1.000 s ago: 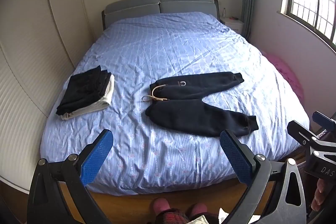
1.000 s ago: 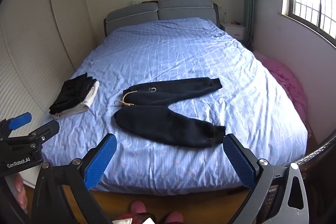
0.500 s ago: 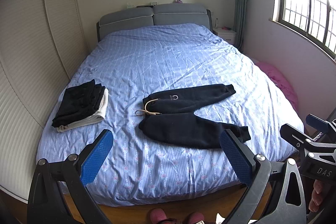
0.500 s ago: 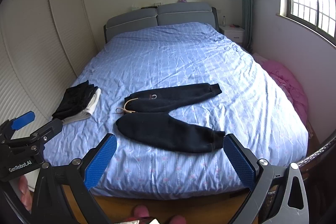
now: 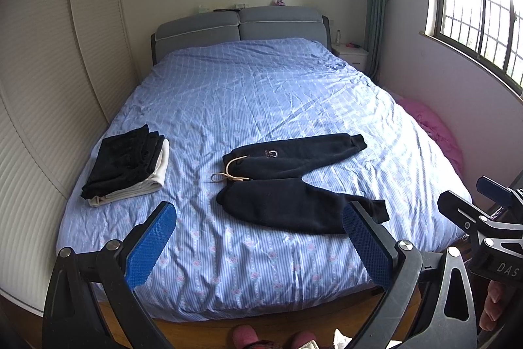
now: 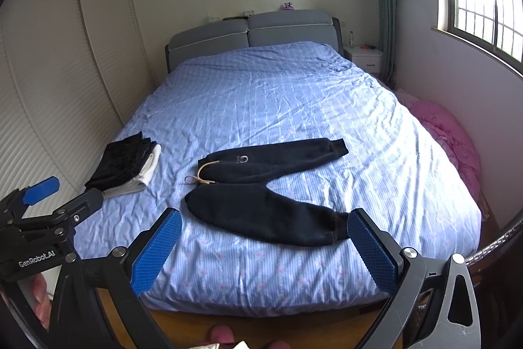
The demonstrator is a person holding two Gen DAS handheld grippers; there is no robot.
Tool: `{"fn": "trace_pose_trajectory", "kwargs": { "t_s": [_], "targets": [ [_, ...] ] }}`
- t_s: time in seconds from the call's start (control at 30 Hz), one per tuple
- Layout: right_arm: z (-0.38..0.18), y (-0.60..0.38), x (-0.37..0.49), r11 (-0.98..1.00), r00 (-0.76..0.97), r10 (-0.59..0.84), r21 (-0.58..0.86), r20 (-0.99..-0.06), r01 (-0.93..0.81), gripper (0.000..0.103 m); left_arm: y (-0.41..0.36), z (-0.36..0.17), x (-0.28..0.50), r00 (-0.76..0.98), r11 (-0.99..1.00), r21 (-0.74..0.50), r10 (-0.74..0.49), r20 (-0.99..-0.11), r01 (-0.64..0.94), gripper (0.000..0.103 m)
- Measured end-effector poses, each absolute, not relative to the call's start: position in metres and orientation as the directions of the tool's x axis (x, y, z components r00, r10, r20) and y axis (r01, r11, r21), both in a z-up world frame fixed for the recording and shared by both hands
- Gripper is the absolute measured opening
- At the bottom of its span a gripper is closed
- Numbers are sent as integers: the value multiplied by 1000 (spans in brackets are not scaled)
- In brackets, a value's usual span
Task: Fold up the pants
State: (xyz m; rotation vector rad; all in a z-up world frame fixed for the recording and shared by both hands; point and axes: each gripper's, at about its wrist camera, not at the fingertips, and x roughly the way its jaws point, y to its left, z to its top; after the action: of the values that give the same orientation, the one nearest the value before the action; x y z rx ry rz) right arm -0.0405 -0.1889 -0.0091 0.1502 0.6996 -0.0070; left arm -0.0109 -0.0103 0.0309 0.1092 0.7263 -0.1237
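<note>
Black sweatpants [image 5: 287, 185] with a beige drawstring lie spread flat on the blue striped bed [image 5: 261, 107], waist to the left, both legs pointing right and splayed apart. They also show in the right wrist view [image 6: 261, 195]. My left gripper [image 5: 258, 237] is open and empty, held off the foot of the bed, well short of the pants. My right gripper [image 6: 264, 244] is open and empty too, at the same distance. Each gripper shows at the edge of the other's view.
A folded stack of dark and white clothes [image 5: 127, 165] lies on the bed's left side. A white wardrobe [image 5: 49, 87] stands close on the left. A pink heap [image 6: 451, 139] lies on the floor to the right, under the window. A nightstand [image 5: 353, 54] stands by the headboard.
Both grippers have drawn back and up from the bed, so the bed and pants sit lower and smaller in view. The pants have not moved. Both jaws stay open.
</note>
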Motion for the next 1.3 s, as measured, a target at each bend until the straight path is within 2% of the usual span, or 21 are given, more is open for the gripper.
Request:
{"fn": "trace_pose_trajectory", "kwargs": {
  "t_s": [1.3],
  "targets": [
    [-8, -189, -37, 989, 763, 41, 135, -645, 62, 102, -7, 27, -11, 728, 987, 52, -75, -681, 151, 103]
  ]
}}
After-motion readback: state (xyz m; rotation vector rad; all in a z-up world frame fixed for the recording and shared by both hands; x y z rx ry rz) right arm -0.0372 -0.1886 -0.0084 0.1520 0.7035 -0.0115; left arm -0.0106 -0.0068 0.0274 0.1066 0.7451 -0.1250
